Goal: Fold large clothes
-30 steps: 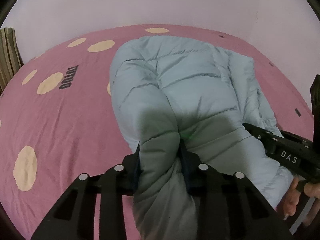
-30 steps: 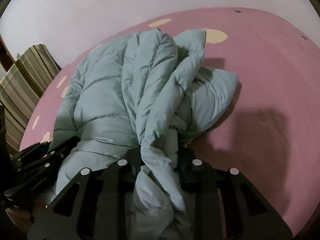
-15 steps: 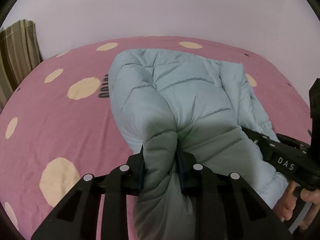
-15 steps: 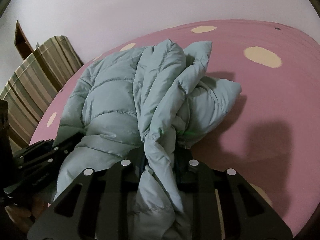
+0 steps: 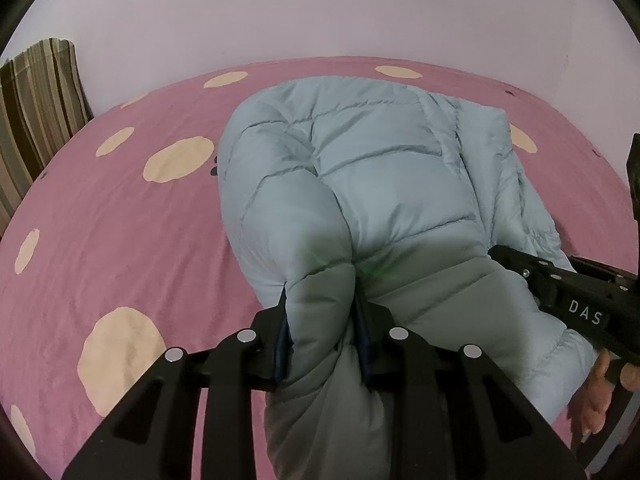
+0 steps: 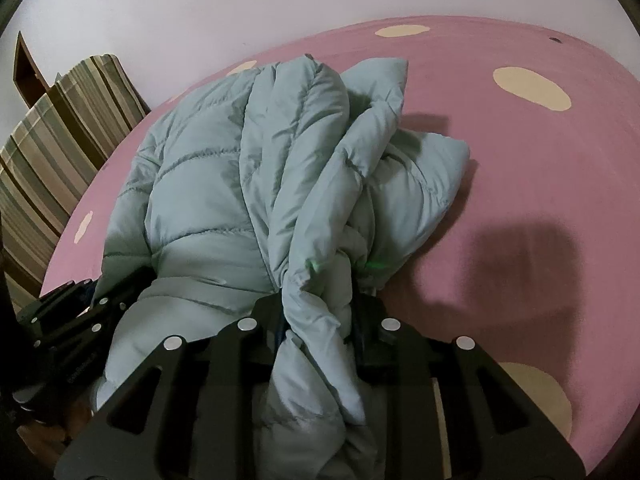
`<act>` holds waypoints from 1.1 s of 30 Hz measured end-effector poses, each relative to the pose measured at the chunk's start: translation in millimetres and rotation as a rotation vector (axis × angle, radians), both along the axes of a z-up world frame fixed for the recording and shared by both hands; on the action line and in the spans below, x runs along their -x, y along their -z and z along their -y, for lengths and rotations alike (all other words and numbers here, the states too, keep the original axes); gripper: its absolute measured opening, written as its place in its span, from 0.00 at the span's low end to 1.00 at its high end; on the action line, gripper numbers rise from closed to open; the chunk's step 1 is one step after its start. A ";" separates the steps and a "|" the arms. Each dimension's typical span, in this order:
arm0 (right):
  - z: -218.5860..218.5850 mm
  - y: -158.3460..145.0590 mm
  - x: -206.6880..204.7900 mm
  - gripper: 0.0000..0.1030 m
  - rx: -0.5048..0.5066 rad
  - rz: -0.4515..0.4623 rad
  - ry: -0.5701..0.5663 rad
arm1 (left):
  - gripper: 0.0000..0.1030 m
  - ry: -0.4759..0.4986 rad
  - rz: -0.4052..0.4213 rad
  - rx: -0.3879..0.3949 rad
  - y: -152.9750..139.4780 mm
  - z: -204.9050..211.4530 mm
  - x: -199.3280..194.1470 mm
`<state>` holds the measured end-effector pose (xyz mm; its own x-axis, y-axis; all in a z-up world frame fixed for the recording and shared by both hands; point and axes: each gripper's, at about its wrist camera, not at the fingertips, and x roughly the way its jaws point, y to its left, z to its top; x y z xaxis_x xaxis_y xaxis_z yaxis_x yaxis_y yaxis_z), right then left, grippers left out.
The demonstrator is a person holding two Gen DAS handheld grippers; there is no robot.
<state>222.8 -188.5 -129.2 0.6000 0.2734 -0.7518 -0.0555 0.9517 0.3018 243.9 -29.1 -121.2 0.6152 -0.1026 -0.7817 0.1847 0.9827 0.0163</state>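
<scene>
A pale blue puffer jacket (image 5: 380,184) lies bunched on a pink bedsheet with cream dots (image 5: 120,240). My left gripper (image 5: 322,300) is shut on a thick fold of the jacket at its near left edge. My right gripper (image 6: 320,304) is shut on a gathered bunch of the jacket (image 6: 280,168) at its near right edge. The right gripper also shows in the left wrist view (image 5: 560,292), at the right, with fingers of a hand below it. The left gripper shows in the right wrist view (image 6: 76,312), at the lower left.
A striped pillow or cushion (image 6: 60,128) stands at the left end of the bed, also in the left wrist view (image 5: 36,100). A plain pale wall (image 5: 320,8) runs behind the bed. The sheet (image 6: 540,200) stretches away right of the jacket.
Both grippers have kept their hold and lifted or tilted up, so more wall shows and the jacket sits lower in both views. The jacket's near edge has been drawn along with them.
</scene>
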 end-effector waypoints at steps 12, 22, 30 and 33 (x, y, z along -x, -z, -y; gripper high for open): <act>-8.7 -1.7 -0.9 0.31 0.022 -0.004 0.024 | 0.29 -0.020 -0.002 0.017 -1.5 -2.5 -1.9; -9.5 -4.4 0.5 0.38 0.047 -0.004 0.049 | 0.32 -0.047 -0.005 0.015 -1.2 -3.0 -1.4; -8.6 -2.5 4.7 0.41 0.064 0.006 0.064 | 0.36 -0.087 -0.017 0.035 0.6 -5.4 -1.4; -9.7 -2.5 7.1 0.44 0.073 0.011 0.068 | 0.38 -0.098 -0.017 0.028 0.7 -4.4 -1.3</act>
